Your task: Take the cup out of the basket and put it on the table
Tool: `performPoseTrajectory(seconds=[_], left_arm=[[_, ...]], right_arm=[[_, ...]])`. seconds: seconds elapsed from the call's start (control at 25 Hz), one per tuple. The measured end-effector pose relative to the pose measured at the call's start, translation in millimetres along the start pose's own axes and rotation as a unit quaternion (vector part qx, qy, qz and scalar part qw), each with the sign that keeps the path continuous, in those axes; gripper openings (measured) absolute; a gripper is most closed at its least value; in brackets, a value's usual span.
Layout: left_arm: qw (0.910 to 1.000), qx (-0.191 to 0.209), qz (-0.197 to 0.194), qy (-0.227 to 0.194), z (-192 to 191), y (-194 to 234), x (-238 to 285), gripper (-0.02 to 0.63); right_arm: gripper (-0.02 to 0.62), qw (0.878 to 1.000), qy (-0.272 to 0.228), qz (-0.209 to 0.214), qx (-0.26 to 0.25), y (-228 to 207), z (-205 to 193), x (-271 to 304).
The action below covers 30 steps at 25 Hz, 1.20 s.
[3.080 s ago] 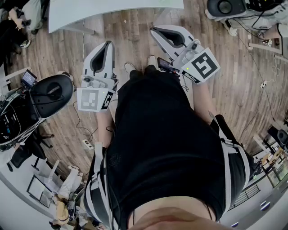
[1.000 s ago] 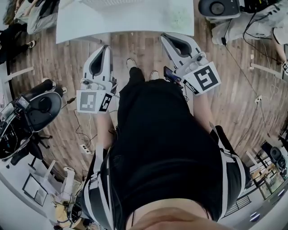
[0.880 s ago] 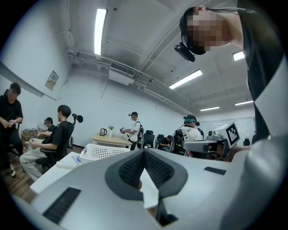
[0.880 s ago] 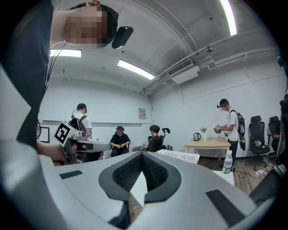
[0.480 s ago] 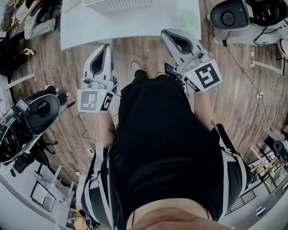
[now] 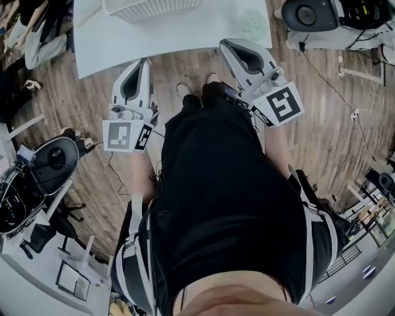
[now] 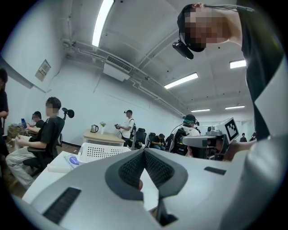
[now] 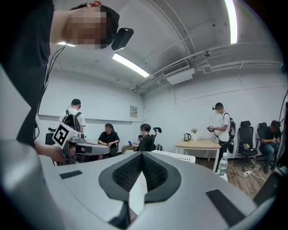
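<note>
A white perforated basket (image 6: 154,7) stands on the white table (image 6: 185,31) at the top of the head view. It also shows in the left gripper view (image 7: 101,152) and the right gripper view (image 8: 177,157). No cup is visible; the basket's inside is hidden. My left gripper (image 6: 145,62) is shut and empty, its tips just at the table's near edge. My right gripper (image 6: 226,43) is shut and empty too, reaching over the table's edge. Both point about level toward the basket, well short of it.
A flat packet with a blue label (image 7: 74,161) lies on the table beside the basket. Black office chairs (image 6: 52,157) stand left on the wooden floor, another (image 6: 308,12) at top right. Cables trail across the floor. Several people sit and stand behind; a water bottle (image 8: 221,164) stands to the right.
The person has stepped toward the table: table and basket have slid further into the head view, and both shut grippers have come up to the table's near edge.
</note>
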<state>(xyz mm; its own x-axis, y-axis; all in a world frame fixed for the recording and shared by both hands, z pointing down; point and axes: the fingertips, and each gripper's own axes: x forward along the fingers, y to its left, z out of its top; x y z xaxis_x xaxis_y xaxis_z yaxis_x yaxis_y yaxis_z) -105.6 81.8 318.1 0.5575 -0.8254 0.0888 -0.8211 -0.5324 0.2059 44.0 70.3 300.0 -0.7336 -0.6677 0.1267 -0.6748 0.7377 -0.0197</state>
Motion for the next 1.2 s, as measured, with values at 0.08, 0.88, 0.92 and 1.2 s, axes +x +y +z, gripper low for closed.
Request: performPoseTrajectory(seconds=[0.08, 0.88, 0.92, 1.2], left_arm=[[0.9999, -0.002, -0.015, -0.003, 2, -7, 7, 0.02], [1.0, 0.009, 0.002, -0.001, 26, -1, 92, 0.02], [1.0, 0.007, 0.004, -0.001, 25, 0, 98, 0.02], [0.9998, 0.009, 0.015, 0.003, 22, -5, 143, 0.02]], right_arm=[[0.018, 1.0, 0.004, -0.005, 0.005, -5, -2, -3], [0.018, 0.999, -0.015, 0.035, 0.008, -98, 8, 47], [0.018, 0.999, -0.014, 0.036, 0.007, -105, 7, 50], [0.018, 0.998, -0.011, 0.055, 0.001, -147, -2, 61]])
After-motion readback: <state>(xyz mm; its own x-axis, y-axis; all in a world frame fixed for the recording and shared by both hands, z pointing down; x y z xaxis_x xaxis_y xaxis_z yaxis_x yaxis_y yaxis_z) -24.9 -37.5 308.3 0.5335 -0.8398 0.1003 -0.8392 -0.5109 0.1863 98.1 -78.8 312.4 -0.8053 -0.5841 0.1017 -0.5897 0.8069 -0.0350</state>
